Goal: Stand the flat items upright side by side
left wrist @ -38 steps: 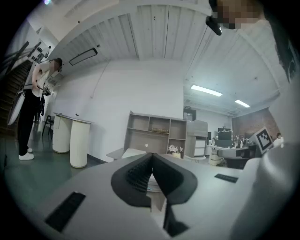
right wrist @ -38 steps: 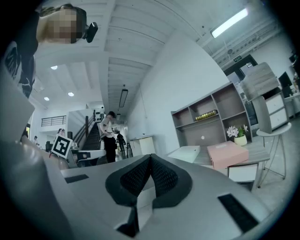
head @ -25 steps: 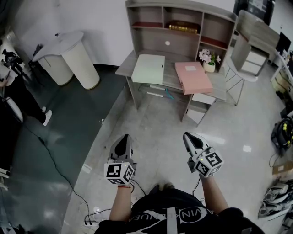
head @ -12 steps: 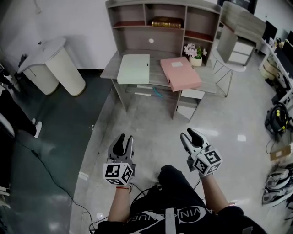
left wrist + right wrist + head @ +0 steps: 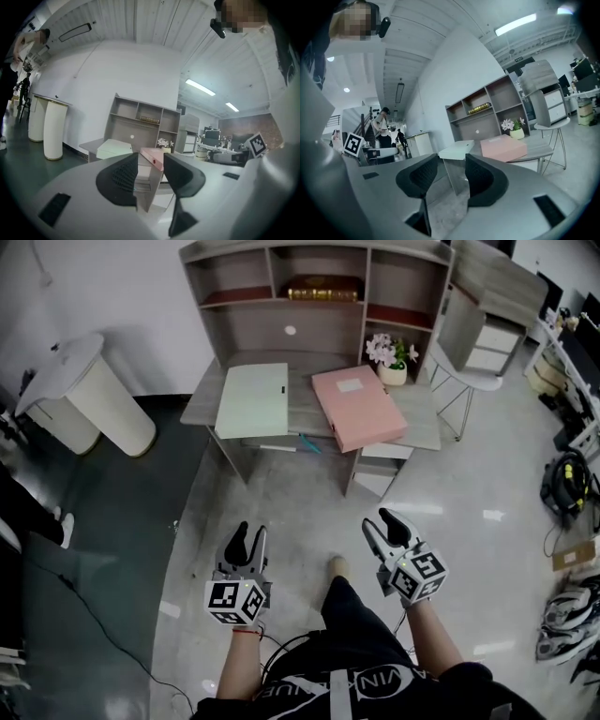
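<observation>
Head view, green folder point(image 5: 251, 399), pink folder point(image 5: 359, 407) flat on desk point(image 5: 422, 423), left gripper point(image 5: 248, 538) and right gripper point(image 5: 382, 523) just opened, empty

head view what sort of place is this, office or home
Probably an office: a grey wooden desk with an open shelf unit, a pale green flat file box and a pink flat file box lying on it, and a glossy hard floor.

The head view looks steeply down from above; the gripper views look nearly level along the left claw point(image 5: 151, 161) and right claw point(image 5: 451, 161), well back; all three share the counter point(image 5: 424, 418) and shelf unit point(image 5: 309, 334).
</observation>
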